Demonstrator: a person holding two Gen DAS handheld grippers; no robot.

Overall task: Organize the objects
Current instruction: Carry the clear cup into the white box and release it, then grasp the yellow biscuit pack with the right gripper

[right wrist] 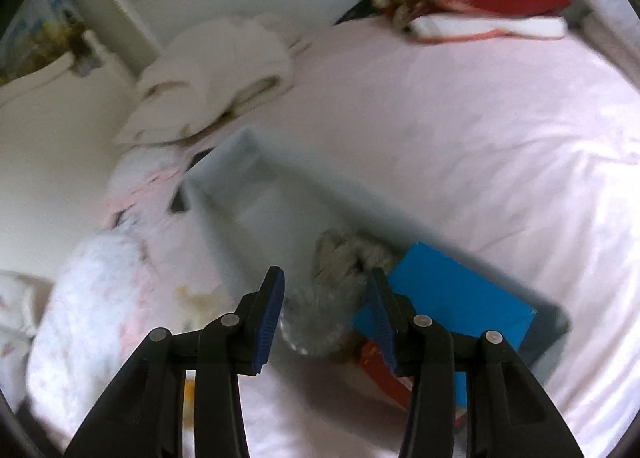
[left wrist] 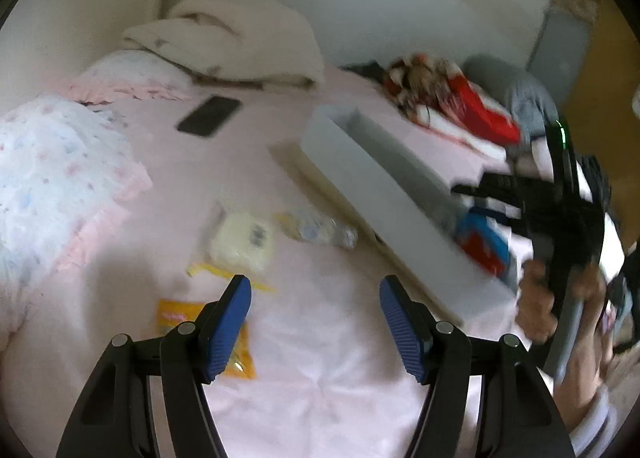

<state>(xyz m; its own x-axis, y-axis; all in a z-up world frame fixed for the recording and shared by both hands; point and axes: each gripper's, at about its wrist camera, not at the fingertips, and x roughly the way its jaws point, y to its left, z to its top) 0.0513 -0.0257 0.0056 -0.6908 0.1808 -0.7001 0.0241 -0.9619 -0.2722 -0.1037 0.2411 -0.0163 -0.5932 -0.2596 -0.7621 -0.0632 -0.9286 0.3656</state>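
A long grey bin (left wrist: 380, 193) lies on the pink bed; it also shows in the right wrist view (right wrist: 256, 193). It holds a blue box (right wrist: 460, 294) and a grey cloth bundle (right wrist: 344, 258). My right gripper (right wrist: 326, 318) is open over the bin, with a crinkly clear packet (right wrist: 316, 322) between its pads; I cannot tell if they touch it. My left gripper (left wrist: 316, 322) is open and empty above the sheet. Near it lie a pale yellow packet (left wrist: 244, 238), a clear wrapped snack (left wrist: 316, 227) and an orange sachet (left wrist: 180, 314).
A black phone (left wrist: 210, 115) lies on the bed. Folded cream bedding (left wrist: 240, 41) and flowered pillows (left wrist: 60, 177) sit at the left. A red and white pile (left wrist: 452, 101) lies at the far side. The right gripper and hand (left wrist: 560, 242) show beside the bin.
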